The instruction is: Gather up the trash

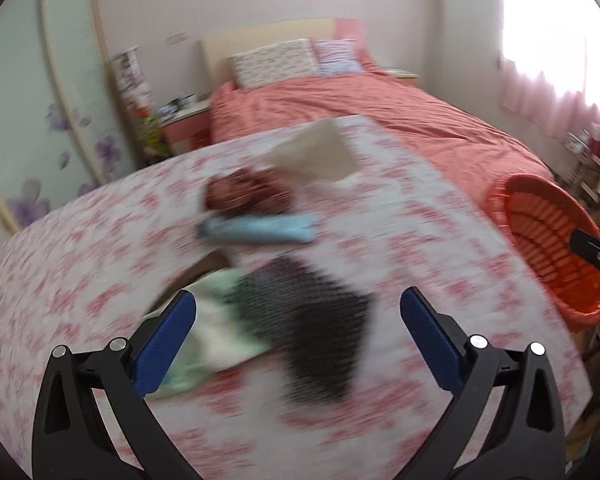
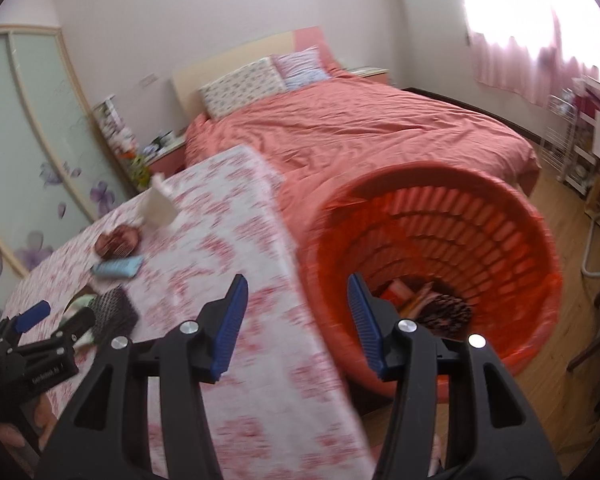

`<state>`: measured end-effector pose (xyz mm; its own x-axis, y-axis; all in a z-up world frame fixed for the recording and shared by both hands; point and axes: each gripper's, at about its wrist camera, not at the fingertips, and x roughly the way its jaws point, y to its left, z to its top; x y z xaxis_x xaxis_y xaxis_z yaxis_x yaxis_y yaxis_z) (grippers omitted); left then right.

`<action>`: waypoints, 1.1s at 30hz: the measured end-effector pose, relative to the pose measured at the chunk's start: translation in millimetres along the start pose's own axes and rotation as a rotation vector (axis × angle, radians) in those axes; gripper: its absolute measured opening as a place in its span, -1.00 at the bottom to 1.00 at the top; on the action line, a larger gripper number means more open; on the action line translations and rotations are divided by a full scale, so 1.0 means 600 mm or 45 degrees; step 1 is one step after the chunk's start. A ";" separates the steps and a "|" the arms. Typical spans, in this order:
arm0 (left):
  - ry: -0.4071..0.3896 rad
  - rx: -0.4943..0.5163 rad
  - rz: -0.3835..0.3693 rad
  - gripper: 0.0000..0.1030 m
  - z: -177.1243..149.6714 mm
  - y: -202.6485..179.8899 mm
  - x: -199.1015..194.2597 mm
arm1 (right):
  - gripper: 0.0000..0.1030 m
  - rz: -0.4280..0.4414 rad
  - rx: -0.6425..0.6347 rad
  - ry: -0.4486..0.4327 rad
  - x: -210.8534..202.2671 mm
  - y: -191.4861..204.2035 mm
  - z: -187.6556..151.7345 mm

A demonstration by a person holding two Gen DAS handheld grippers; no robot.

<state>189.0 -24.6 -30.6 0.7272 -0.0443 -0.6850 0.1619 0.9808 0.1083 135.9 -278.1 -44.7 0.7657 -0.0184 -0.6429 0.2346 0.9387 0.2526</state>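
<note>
Trash lies on a table with a pink-flowered cloth: a black patterned wrapper, a pale green wrapper, a light blue packet, a dark red crumpled wrapper and a beige paper bag. My left gripper is open just above the black and green wrappers. An orange basket stands at the table's right edge and holds some trash. My right gripper is open and empty over the basket's near rim. The left gripper also shows in the right wrist view.
A bed with a salmon cover stands behind the table. A wardrobe with flowered glass doors is on the left. A nightstand sits by the bed. White wire racks and a wooden floor are on the right.
</note>
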 end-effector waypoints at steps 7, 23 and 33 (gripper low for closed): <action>0.052 -0.150 0.170 0.96 -0.043 0.139 0.013 | 0.03 0.106 -0.126 0.092 0.035 0.118 -0.033; 0.018 -0.277 0.103 0.96 -0.087 0.242 0.007 | 0.24 0.163 -0.338 0.275 0.132 0.324 -0.081; 0.041 -0.273 0.016 0.91 -0.086 0.213 0.021 | -0.83 0.072 -0.436 0.231 0.127 0.324 -0.087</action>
<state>184.7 109.8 -62.5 0.7062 -0.0291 -0.7074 0.0048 0.9993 -0.0363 208.9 -79.2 -82.4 0.6460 0.0694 -0.7602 -0.0418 0.9976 0.0555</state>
